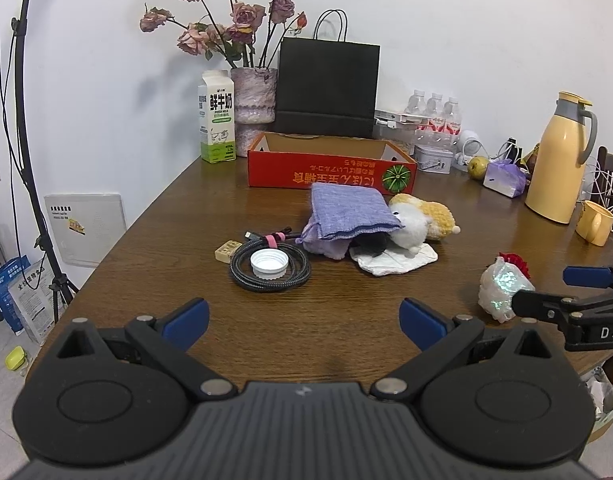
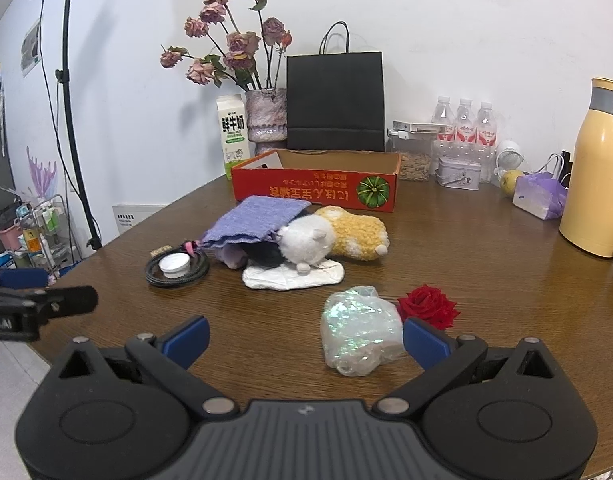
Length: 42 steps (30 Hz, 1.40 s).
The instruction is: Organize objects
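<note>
A dark object (image 2: 266, 254) is mostly hidden under the folded purple woven cloth (image 1: 352, 210) & cannot be identified; a lilac fabric piece (image 1: 326, 246) is also partly covered there. A fluffy white & yellow plush toy (image 2: 338, 236) is laid on a crumpled white tissue (image 2: 294, 276), just in front of the red cardboard box (image 1: 330, 172), whose inside is only partly seen. Left of the cloth, a white ribbed bottle cap (image 1: 268, 264) is set inside a coiled braided black cable (image 1: 270, 266), w/ a small beige adapter (image 1: 227, 250) touching the coil. The left gripper (image 1: 304, 320) is held wide open above bare wood table (image 1: 326, 320), nothing gripped. The right gripper (image 2: 306, 338) is likewise spread wide; an iridescent crinkled plastic wrap bundle (image 2: 362, 330) is seen between its blue pads (image 2: 426, 342), nearer the right one, but contact cannot be judged. A red fabric rose (image 2: 428, 304) is partly hidden behind the bundle. At the right edge a yellow thermos jug (image 2: 594, 172) is cut off.
</note>
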Motion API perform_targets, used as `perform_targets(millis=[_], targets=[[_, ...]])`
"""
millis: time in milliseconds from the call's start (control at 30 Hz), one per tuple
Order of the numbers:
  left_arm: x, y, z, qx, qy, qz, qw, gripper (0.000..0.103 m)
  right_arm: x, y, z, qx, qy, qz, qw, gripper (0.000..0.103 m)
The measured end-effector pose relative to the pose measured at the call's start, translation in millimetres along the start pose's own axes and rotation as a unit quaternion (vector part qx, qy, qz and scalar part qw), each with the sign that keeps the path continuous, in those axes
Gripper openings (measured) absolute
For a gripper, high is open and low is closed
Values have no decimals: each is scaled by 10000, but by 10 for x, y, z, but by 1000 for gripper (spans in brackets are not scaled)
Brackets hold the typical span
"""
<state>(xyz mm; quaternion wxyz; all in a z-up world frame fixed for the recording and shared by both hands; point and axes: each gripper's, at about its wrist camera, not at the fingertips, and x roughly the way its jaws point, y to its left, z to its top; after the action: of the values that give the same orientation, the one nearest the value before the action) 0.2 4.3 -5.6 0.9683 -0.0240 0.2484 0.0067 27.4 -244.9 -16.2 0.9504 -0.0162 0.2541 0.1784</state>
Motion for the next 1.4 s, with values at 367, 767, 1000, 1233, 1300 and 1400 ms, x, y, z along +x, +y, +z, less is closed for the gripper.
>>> perform_targets(millis=[367,767,1000,1233,1300,1400], targets=[[263,138,54,-151,114,241,9995,103,199,-286,-49,58,32,-222,9997,103],[508,185,67,-157,283,355,9988,103,451,-262,-70,-227,126,-63,9996,91],[620,197,70,-142,369,372,9985,103,594,-241,-58,-339,168,26,9993,71],[749,212,89,-131,434,379,9983,103,719,-206,-45,-497,230,103,9984,49],[798,219,96,-125,466,385,9981,103,749,-212,-26,-494,222,141,9984,43],[876,232,107,-136,538,367,9978,103,782,-235,15,-457,162,210,9986,41]])
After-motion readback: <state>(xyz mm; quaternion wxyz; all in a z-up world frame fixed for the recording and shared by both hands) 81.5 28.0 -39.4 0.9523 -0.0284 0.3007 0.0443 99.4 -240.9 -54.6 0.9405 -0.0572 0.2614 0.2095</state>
